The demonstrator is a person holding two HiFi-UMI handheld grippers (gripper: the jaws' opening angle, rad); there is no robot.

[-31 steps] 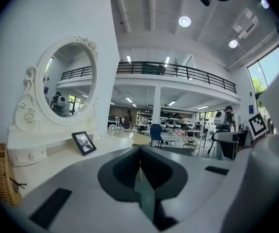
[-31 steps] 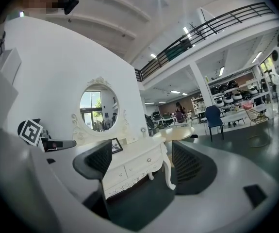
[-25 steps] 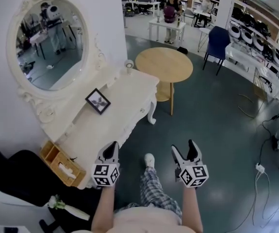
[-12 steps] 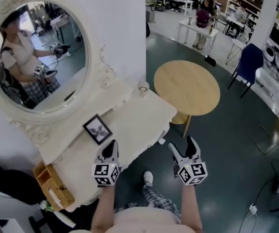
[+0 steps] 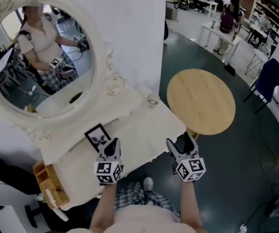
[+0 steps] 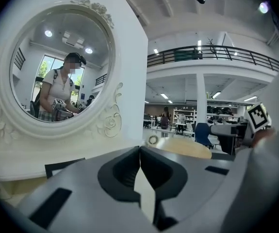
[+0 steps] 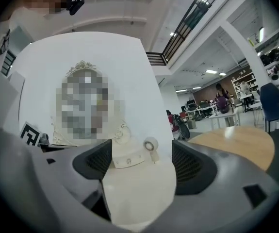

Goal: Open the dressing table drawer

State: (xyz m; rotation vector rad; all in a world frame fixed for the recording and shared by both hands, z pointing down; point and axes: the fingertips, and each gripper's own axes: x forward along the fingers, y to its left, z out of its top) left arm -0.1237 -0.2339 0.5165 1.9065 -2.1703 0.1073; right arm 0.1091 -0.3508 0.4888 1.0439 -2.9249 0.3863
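- The dressing table (image 5: 144,130) is white and runs slantwise through the head view from 8 o'clock toward the middle, with its near edge facing the person.
- The drawer fronts below that edge are hidden under the tabletop from above (no view shows them), so whether a drawer is open or closed cannot be told.
- The left gripper (image 5: 113,143) hangs over the table's near edge at about 6 o'clock. Its jaws are closed tip to tip with nothing between them, as its own view shows (image 6: 140,149).
- The right gripper (image 5: 180,144) is at 5 o'clock, by the table's right corner and apart from the left one. Its jaws stand wide apart and empty (image 7: 141,154), and bare tabletop shows in the gap.
- An oval mirror (image 5: 37,57) in a carved white frame fills the 10 o'clock part and reflects the person with both grippers.
- A small black picture frame (image 5: 97,137) stands on the tabletop just beyond the left gripper, toward 11 o'clock from it.
- A small white ring-shaped object (image 5: 153,101) stands at the table's far end, at 12 o'clock from the grippers.
- In the right gripper view, a small knobbed front (image 7: 127,161) sits at the mirror's foot, beside that ring.
- A round wooden table (image 5: 201,101) stands on the dark floor at 2 o'clock, near the dressing table's far corner.
- A wooden organizer (image 5: 49,181) sits at 8 o'clock.
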